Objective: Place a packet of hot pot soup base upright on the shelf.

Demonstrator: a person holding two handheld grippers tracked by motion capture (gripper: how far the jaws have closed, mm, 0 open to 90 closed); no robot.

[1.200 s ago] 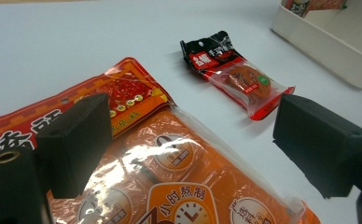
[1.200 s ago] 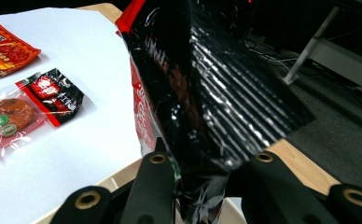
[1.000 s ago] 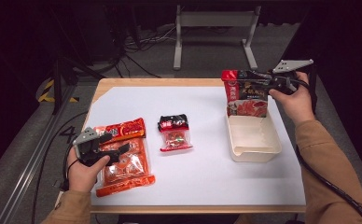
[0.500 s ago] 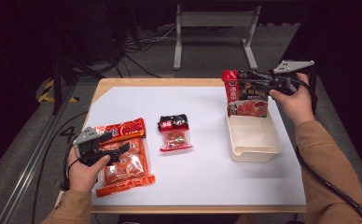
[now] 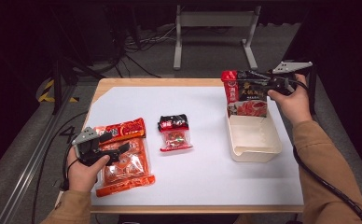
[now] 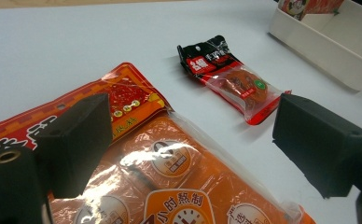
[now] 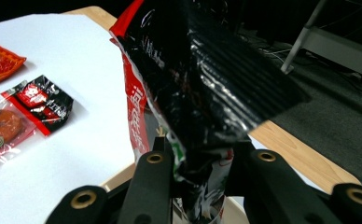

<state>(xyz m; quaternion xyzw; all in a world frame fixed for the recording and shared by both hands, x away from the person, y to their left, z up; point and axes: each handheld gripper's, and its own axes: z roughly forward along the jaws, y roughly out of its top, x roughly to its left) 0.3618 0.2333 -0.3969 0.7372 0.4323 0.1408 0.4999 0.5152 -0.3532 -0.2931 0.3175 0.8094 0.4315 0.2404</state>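
Glossy black-and-red foil marks the tall packet (image 5: pixel 245 92), which is held upright at the far right of the table, its lower edge standing inside the cream plastic tray (image 5: pixel 255 152). The packet is pinched near its top by the right gripper (image 5: pixel 258 83), the jaws drawn narrow with the foil clamped between them (in the right gripper view the crinkled black top seam (image 7: pixel 226 79) is seen rising directly from between the two black jaws). The gripper is held roughly level, reaching in from the right side of the packet, with its grey plate uppermost.

The left gripper (image 5: pixel 116 144) is rested over the large orange packet (image 5: pixel 123 161) at the near left of the white table sheet (image 5: pixel 207 168). Its jaws are seen standing wide apart in the left gripper view (image 6: pixel 188 149), with nothing clamped: the orange packet lies flat beneath them. Whether the jaw tips touch the packet's surface cannot be told.

A small red-and-black sachet (image 5: pixel 174 132) is noted lying flat near the middle of the sheet, between the orange packet and the tray and apart from both. Bare wood of the tabletop (image 5: pixel 160 82) is visible along the far edge.
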